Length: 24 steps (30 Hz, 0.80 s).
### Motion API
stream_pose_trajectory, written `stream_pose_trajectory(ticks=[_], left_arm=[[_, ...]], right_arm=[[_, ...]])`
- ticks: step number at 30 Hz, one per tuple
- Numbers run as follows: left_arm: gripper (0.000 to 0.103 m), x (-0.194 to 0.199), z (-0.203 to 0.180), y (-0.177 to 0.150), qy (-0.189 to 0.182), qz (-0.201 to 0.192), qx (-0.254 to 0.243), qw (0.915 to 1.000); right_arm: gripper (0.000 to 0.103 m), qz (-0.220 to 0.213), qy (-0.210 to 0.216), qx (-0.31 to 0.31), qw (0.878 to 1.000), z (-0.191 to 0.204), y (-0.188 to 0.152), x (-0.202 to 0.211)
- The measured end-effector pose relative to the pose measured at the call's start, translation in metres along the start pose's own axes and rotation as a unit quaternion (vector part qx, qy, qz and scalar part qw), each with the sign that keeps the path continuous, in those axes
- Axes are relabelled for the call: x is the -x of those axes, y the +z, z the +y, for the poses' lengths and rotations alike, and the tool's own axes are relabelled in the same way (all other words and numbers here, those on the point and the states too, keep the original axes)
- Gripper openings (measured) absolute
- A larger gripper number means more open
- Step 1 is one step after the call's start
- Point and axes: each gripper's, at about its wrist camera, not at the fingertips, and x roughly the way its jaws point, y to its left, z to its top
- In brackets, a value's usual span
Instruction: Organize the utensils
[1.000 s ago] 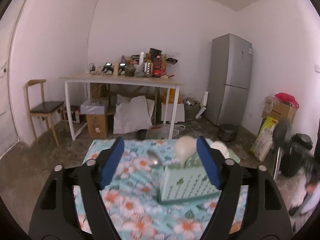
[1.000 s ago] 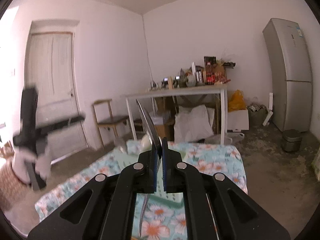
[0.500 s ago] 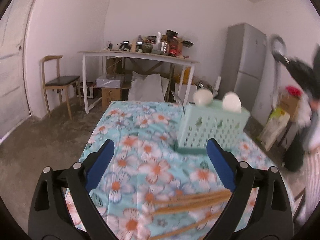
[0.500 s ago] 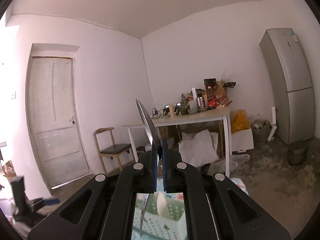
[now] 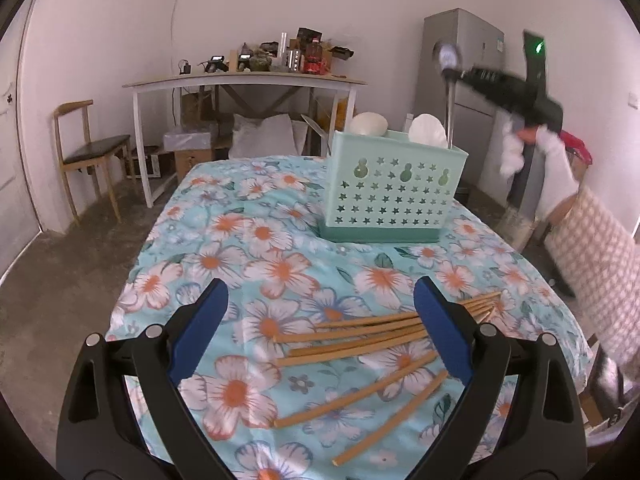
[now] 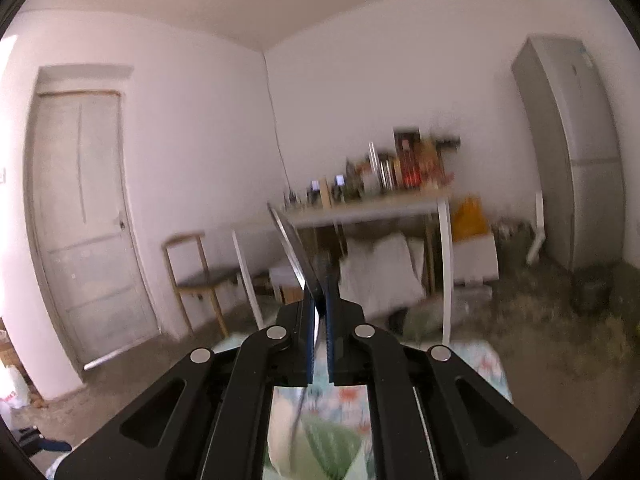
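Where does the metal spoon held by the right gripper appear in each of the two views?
Left wrist view: the metal spoon is at upper right, standing over the green basket, held by the right gripper.
Right wrist view: the spoon rises from the centre, edge-on between the nearly shut jaws.
Shared landmark: the grey refrigerator.

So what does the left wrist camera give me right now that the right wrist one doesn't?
Only the left wrist view shows the chopsticks scattered on the floral cloth between the open left gripper, and the green caddy with two white spoons standing in it. It also catches the right gripper from outside, lowering the metal spoon into the caddy.

Only the right wrist view shows the door, and the right gripper close up: its jaws have just begun opening, the metal spoon between them.

Both show the cluttered table, chair and fridge.
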Motion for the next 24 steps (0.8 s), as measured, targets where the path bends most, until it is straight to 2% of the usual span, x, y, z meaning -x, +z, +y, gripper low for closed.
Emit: stream_pose_trajectory(ticks=[3,5,12,16,20,24], left_arm=[[0.090,0.000,-0.001,-0.004,-0.007,0.002,-0.005,1.0000],[0.090,0.001,-0.001,-0.006,-0.010,0.002,-0.007,0.9999],[0.090,0.008,0.002,-0.009,-0.028,0.001,0.011,0.9996],[0.090,0.014,0.000,-0.012,-0.031,-0.003,0.011,0.9995],[0.090,0.019,-0.002,-0.017,-0.029,0.001,0.008,0.9996],[0.093,0.022,-0.005,-0.022,-0.031,0.006,0.009,0.9995]], right_arm=[[0.017,0.023,0.000,-0.029,0.999,-0.008,-0.014,0.006],[0.030,0.020,-0.001,-0.047,0.999,-0.012,-0.016,0.021],[0.034,-0.006,0.013,-0.091,0.996,-0.019,-0.005,0.079],[0.039,-0.003,0.019,-0.101,0.995,-0.012,-0.014,0.109],[0.044,0.053,0.025,-0.106,0.993,-0.001,-0.045,0.125],[0.047,0.141,0.023,-0.125,0.982,0.007,-0.094,0.132]])
